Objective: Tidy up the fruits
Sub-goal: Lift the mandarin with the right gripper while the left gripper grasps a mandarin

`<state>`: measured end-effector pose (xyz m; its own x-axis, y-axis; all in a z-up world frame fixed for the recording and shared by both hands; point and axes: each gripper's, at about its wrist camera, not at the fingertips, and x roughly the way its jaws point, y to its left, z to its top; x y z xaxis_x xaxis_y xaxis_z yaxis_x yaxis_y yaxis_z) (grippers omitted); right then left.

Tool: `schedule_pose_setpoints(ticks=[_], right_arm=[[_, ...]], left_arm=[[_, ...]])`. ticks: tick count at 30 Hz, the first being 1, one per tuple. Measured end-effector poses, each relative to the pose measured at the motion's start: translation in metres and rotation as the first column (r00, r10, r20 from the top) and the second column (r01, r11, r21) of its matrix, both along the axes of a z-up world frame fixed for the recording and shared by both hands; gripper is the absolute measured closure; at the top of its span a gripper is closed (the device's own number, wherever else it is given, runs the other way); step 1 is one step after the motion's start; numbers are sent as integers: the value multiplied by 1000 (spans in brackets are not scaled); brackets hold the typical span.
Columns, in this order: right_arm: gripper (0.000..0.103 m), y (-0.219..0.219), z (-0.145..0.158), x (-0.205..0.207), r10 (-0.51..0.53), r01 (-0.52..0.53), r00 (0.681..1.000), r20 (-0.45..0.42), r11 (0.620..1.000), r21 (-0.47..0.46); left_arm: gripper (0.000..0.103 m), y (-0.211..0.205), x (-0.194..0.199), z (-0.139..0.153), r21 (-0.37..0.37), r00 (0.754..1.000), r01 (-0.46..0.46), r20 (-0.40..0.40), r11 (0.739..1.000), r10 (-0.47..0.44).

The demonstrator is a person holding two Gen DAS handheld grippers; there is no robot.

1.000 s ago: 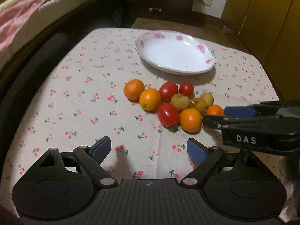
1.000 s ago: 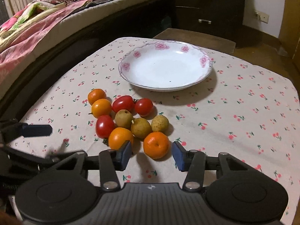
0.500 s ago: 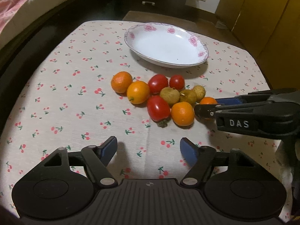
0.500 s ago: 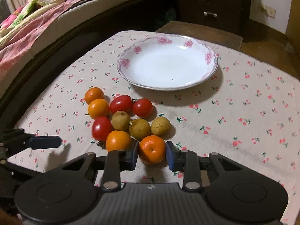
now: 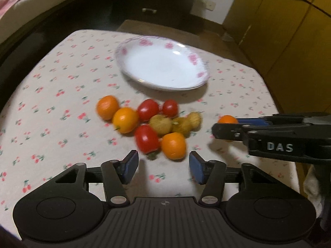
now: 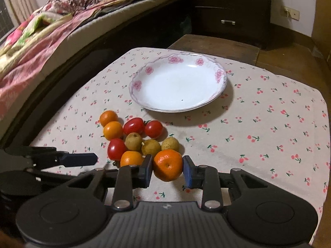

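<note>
My right hand-held gripper (image 6: 168,169) is clamped on a small orange (image 6: 168,165), both blue pads pressed to its sides, at the near edge of the fruit pile. From my left wrist view that orange (image 5: 227,119) just peeks out behind the right gripper's finger, a little apart from the rest.

The other fruit lies loose on the cherry-print cloth of the counter (image 6: 269,124): three more oranges, three red tomatoes (image 6: 134,125) and three yellowish-brown round fruits (image 6: 151,147), all bunched and touching.

My left hand-held gripper (image 5: 161,166) has just been closing, yet its pads are apart with nothing between them; it sits just near of the pile, facing a tomato (image 5: 147,138) and an orange (image 5: 173,145).

Beyond the pile, farther away, stands the white plate with pink flowers (image 6: 219,75). It holds no fruit, only a tiny dark speck.

To the left runs a bed (image 6: 41,41) with pink bedding; at the far side, a dark drawer chest (image 6: 227,10).
</note>
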<state>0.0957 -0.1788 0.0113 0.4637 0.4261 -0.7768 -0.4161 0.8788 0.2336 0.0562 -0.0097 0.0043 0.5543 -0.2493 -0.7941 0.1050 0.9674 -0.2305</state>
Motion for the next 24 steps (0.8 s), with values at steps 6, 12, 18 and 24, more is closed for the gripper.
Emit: schedule_pose_setpoints(ticks=[6,12,18,24], right_arm=[[72,-13,0,-1,-30,30,1000,2,1000,3],[72,-22,-1,0,-55,56,998,-6,998,8],[72,-26,-5,1,-73,73,997,-22,997,2],[72,-27,-8,2,-82,82,996,-34,997,-4]], left_arm=[[40,-23,13,-4,7,999,46,16,999,-46],[42,-35,26,-19,33,998,57,-14,998,-56],[45,-35,26,-22,32,999,51,-4,998,-51],[48,-36,27,-21,29,999,46,7,999,-46]])
